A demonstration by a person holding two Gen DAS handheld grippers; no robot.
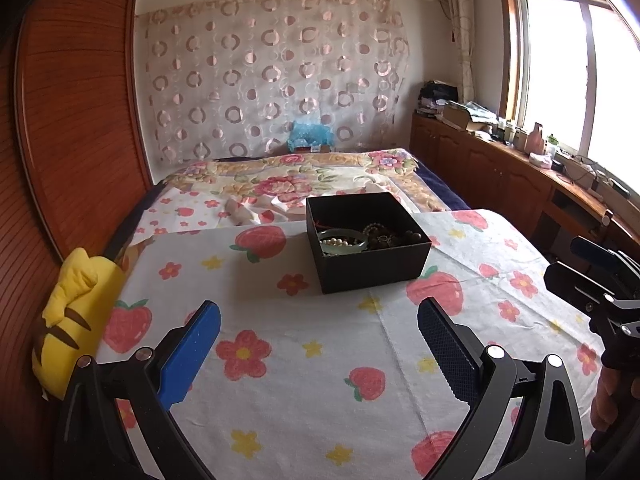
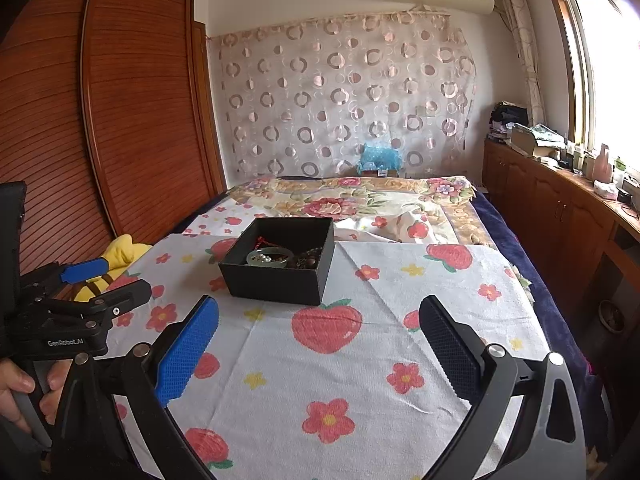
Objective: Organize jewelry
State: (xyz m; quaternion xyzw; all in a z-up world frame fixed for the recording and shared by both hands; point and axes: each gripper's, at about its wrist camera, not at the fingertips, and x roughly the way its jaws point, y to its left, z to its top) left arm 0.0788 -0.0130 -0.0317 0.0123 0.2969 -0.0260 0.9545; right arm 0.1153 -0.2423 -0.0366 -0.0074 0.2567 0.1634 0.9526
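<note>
A black box [image 1: 370,258] stands open on the strawberry-printed cloth [image 1: 304,360] that covers the bed, and all the jewelry I can see is inside it: a pale green bangle [image 1: 343,240], some light beads lying across it, and dark wooden bead strings [image 1: 394,238] pushed to the right side. They lie mixed together in one heap, not sorted. No piece lies on the cloth around the box.

The left gripper [image 1: 320,348] and the right gripper [image 2: 320,344] both hang in the air on the near side of the box, well apart from it, their jaws spread wide with nothing between them.

This fits two stages: the pieces are gathered into the box at the end, or they wait there to be taken out and arranged. I cannot tell which.
</note>
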